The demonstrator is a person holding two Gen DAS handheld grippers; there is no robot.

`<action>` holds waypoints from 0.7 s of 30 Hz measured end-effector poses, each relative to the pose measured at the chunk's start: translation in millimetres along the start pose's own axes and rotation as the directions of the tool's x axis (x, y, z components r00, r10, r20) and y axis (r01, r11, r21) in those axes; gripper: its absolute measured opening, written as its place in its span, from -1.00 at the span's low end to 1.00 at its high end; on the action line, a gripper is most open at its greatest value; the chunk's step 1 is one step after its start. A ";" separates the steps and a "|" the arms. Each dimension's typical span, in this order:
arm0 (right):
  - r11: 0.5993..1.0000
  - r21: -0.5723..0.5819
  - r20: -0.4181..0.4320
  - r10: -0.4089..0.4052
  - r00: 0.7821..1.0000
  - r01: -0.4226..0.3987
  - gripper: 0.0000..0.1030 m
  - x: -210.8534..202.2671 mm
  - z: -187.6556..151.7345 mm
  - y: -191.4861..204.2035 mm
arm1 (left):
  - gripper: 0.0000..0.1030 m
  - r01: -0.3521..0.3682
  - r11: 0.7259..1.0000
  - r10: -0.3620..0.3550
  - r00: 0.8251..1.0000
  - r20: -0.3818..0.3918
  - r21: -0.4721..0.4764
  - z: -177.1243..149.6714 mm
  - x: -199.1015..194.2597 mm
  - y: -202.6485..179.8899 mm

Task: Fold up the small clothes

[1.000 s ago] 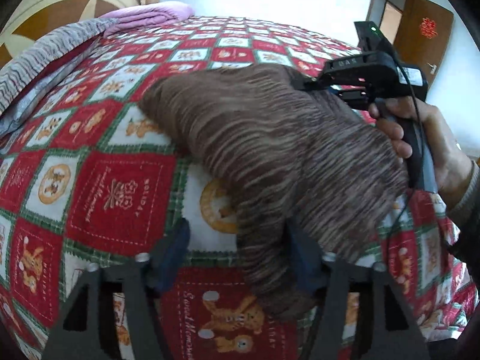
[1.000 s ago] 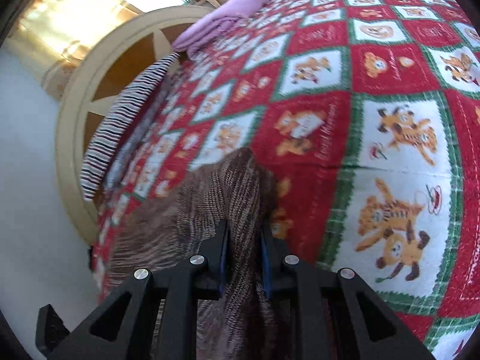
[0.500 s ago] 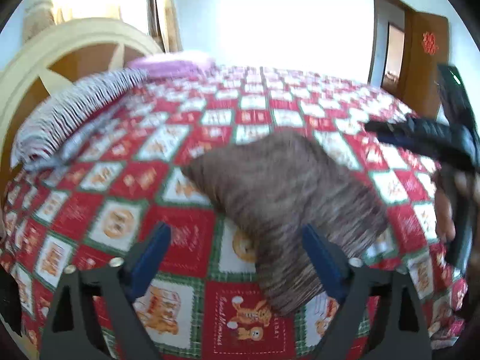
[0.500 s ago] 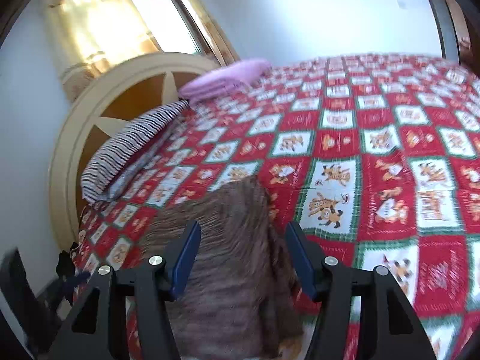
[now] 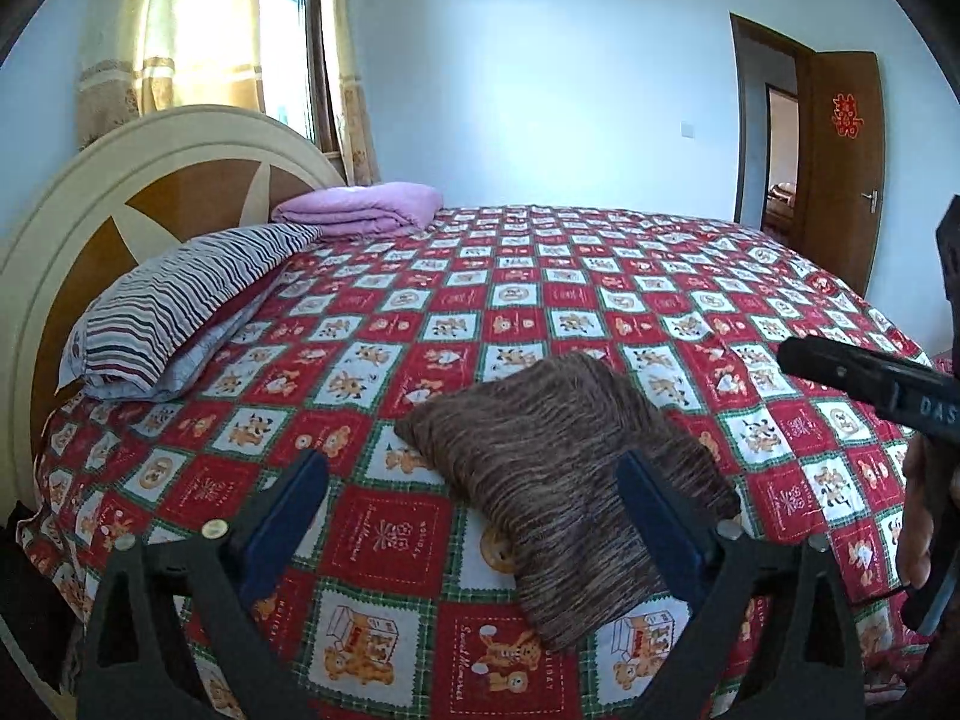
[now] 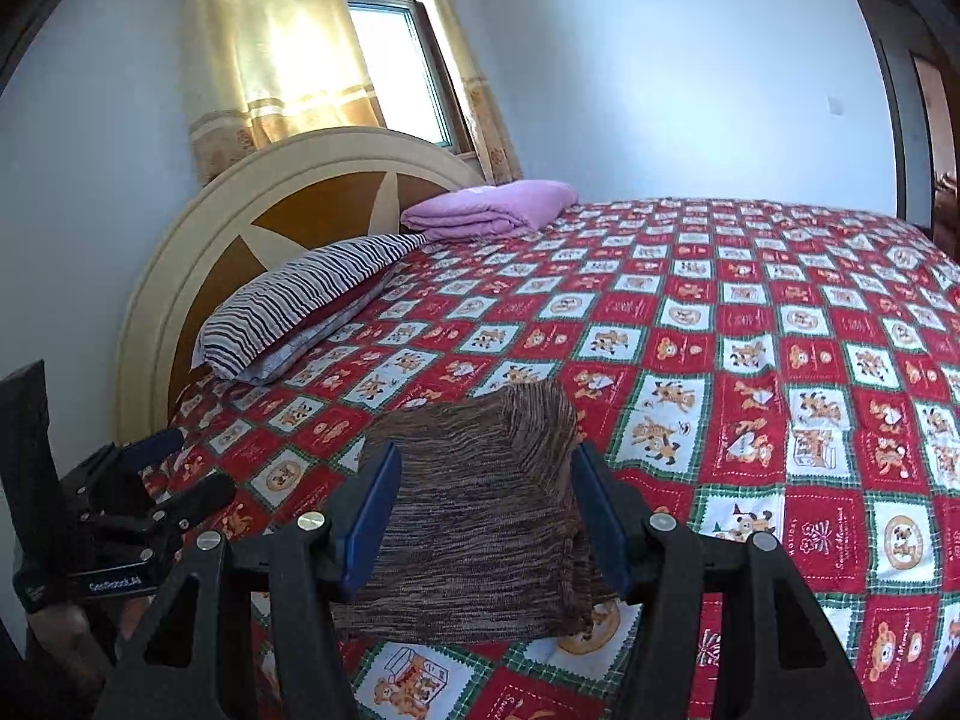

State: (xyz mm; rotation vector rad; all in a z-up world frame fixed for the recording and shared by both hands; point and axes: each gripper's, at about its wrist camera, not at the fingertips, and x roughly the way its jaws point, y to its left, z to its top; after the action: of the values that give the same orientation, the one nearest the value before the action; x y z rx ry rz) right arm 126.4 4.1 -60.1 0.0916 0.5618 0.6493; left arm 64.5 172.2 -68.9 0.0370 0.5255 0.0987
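Garment [image 5: 570, 480] below both open claws

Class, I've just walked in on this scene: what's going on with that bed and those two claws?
A person holds a claw in each hand over a bed with a red patchwork cover. A brown striped garment lies folded on the cover. The left claw and right claw have just been opening, and both now stand open, clear of the garment. Neither grips it. A striped pillow and a folded purple blanket sit by the headboard.

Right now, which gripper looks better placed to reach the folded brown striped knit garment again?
Probably the right gripper: the brown striped knit garment sits centred between its open jaws. The left gripper, also open, sees it off toward its right finger.
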 end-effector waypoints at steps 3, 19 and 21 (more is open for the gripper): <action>1.000 0.003 0.004 0.001 1.000 -0.001 0.17 -4.2 -0.3 2.4 | 0.94 0.003 1.000 -0.003 1.000 0.000 0.000 0.1 -0.8 -0.5; 1.000 -0.016 0.013 0.001 1.000 0.000 0.17 -12.1 -2.6 10.3 | 0.94 0.004 1.000 -0.004 1.000 -0.001 0.004 -0.4 -0.7 -2.2; 1.000 -0.017 0.016 -0.001 1.000 0.001 0.17 -13.1 -3.0 9.9 | 0.94 0.003 1.000 -0.003 1.000 -0.003 0.003 -0.7 -0.5 -2.6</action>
State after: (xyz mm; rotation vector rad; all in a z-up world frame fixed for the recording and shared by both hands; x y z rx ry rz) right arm 110.8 4.0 -54.1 0.0808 0.5411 0.6516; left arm 63.9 169.6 -69.5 0.0391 0.5287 0.0948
